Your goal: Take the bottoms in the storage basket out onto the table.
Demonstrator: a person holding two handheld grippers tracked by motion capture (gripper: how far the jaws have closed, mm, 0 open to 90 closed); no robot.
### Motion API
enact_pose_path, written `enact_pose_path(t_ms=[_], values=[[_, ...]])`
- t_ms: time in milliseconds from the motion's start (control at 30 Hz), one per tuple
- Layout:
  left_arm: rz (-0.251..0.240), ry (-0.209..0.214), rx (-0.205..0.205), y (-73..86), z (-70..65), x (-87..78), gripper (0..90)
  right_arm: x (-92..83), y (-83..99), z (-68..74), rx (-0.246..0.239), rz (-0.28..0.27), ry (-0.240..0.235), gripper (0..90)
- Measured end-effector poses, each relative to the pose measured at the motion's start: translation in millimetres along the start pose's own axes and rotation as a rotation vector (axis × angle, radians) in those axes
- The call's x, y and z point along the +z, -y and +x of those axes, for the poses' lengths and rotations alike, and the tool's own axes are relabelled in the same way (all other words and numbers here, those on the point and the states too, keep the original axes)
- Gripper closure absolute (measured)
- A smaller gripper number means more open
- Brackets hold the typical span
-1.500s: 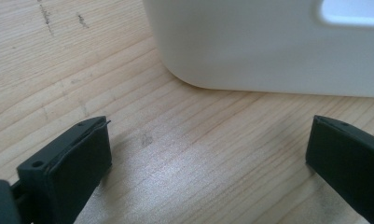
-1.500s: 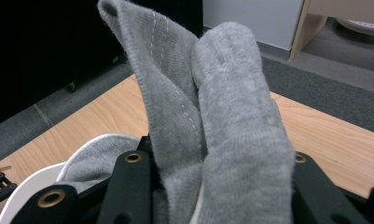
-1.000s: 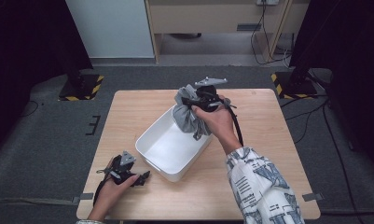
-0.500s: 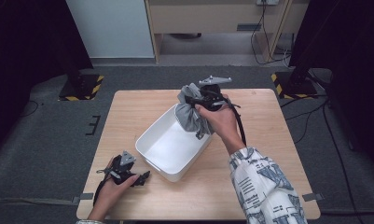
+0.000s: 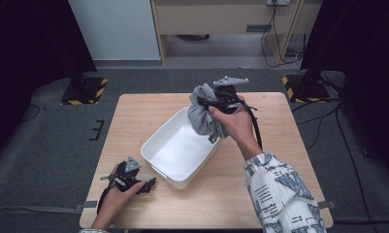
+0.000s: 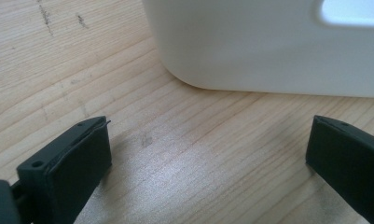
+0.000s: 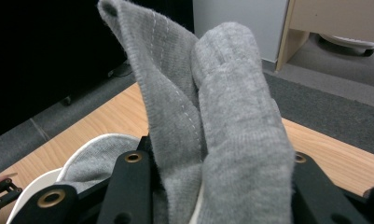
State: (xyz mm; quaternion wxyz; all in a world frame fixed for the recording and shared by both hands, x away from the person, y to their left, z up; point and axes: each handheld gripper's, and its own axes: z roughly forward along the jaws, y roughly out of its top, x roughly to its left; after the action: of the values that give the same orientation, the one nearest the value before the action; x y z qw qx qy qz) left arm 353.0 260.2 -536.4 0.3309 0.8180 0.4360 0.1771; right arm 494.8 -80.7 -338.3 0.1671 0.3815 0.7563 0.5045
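Grey cloth (image 5: pixel 205 115): one piece, bunched between the jaws of the right claw (image 5: pixel 216 103), clamped there, with folds standing up past the jaws (image 7: pixel 212 121). Held at the far corner of the white tub (image 5: pixel 169 167), its lower end hanging over the rim and into the tub. Right hand (image 5: pixel 235 121) wrapped around that claw.

Left claw (image 5: pixel 142 185): down on the desk (image 5: pixel 134 116) near the front left corner, just beside the tub's near wall (image 6: pixel 250 42), well apart from the cloth. Jaws spread wide, bare wood between them.

Count: one cloth, one tub, two claws, one desk.
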Motion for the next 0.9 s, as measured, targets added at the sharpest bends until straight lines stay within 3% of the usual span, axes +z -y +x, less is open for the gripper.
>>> enact_pose_path(t_ms=[900], values=[[0.0, 0.002, -0.002, 0.1, -0.1, 0.0, 0.0, -35.8, 7.6, -31.5, 0.021, -0.005, 0.045, 61.6]])
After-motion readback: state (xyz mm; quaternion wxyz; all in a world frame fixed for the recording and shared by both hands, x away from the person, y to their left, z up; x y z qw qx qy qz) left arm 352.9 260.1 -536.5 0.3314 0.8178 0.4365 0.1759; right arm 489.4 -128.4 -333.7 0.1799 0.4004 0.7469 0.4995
